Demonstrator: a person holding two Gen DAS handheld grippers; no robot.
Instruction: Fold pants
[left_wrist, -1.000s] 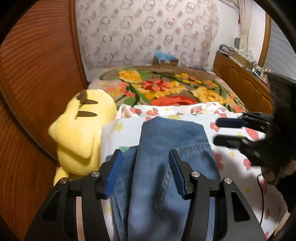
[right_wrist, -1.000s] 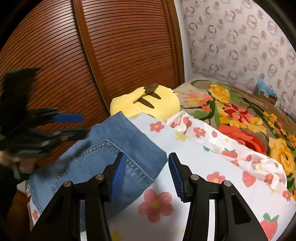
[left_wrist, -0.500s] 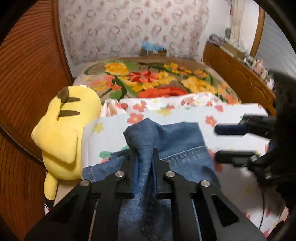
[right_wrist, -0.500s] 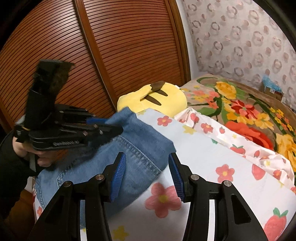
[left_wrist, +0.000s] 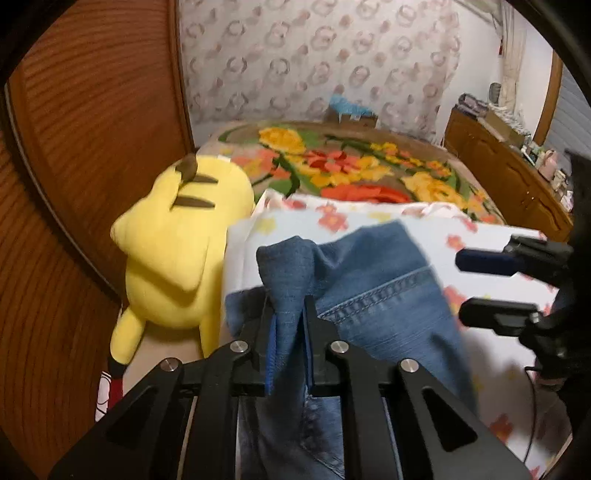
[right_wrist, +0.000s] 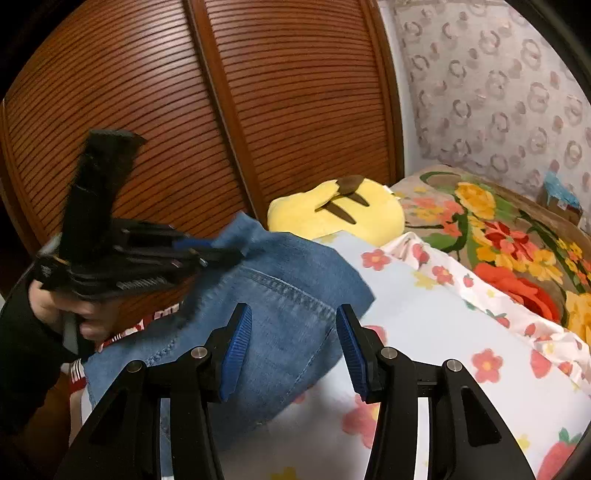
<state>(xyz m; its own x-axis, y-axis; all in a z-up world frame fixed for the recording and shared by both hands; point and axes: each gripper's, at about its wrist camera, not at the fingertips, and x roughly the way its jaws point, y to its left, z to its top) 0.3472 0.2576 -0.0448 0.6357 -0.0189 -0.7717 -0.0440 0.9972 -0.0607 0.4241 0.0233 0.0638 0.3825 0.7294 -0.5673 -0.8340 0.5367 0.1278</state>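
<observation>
Blue denim pants (left_wrist: 373, 291) lie on a floral sheet (left_wrist: 491, 240) at the near end of the bed. My left gripper (left_wrist: 286, 306) is shut on a pinched ridge of denim, which stands up in a peak above its fingers. In the right wrist view the same left gripper (right_wrist: 229, 254) grips the far left edge of the pants (right_wrist: 288, 295), held by a hand in a black sleeve. My right gripper (right_wrist: 293, 332) hovers open over the near part of the denim, its blue pads apart from the cloth. From the left wrist view, the right gripper (left_wrist: 461, 288) shows at the right edge.
A yellow plush toy (left_wrist: 177, 236) lies left of the pants against brown slatted wardrobe doors (right_wrist: 184, 110). A bright flowered blanket (left_wrist: 351, 170) covers the far bed. A wooden dresser (left_wrist: 498, 166) with small items stands at the right wall.
My left gripper went from open astride the denim to shut on a fold of it, and the cloth has risen into a peak. The right gripper has barely moved.
</observation>
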